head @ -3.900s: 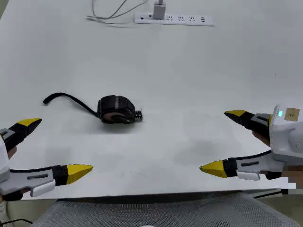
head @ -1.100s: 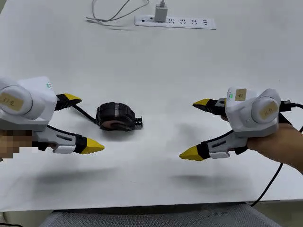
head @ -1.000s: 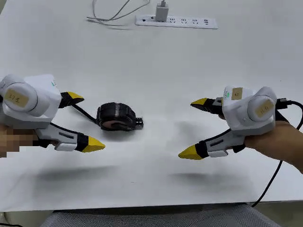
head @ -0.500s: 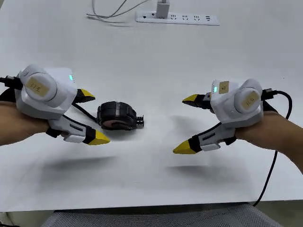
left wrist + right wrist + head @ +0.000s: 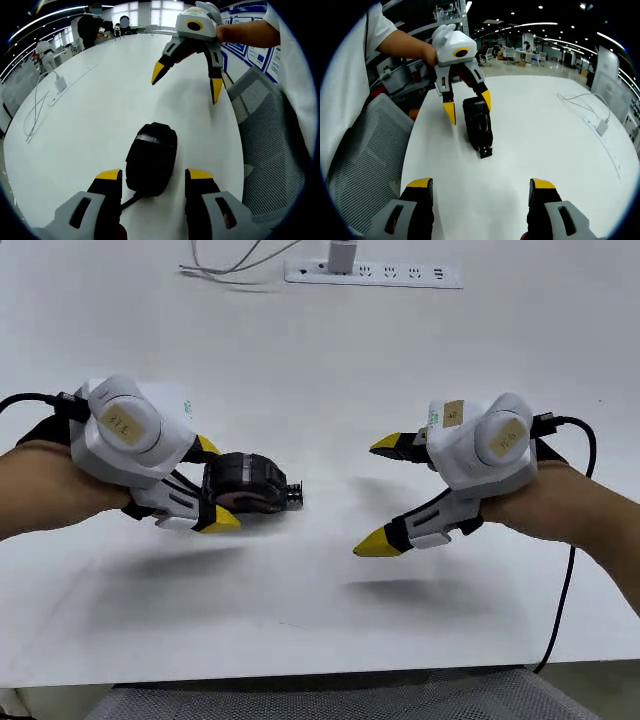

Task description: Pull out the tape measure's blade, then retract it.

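A black tape measure (image 5: 246,484) lies on the white table (image 5: 300,370), its blade tip (image 5: 486,150) pointing toward the right gripper. My left gripper (image 5: 214,484) is open, its yellow-tipped jaws straddling the rear of the case without touching it. From the left gripper view, the tape measure (image 5: 152,156) sits between the tips of that gripper (image 5: 154,175). My right gripper (image 5: 378,493) hovers open a short way right of the blade tip, nothing between its fingers. In the right gripper view, that gripper (image 5: 480,183) faces the tape measure (image 5: 479,122) and the left gripper (image 5: 468,106).
A white power strip (image 5: 373,273) with a plugged-in charger (image 5: 341,254) and loose cables (image 5: 225,265) lies at the table's far edge. A grey mesh chair (image 5: 300,705) is below the near edge. A black cable (image 5: 572,570) trails from the right gripper.
Both grippers have moved inward toward the tape measure. The left one now has its jaws on either side of the case. The tape measure has stayed in place.
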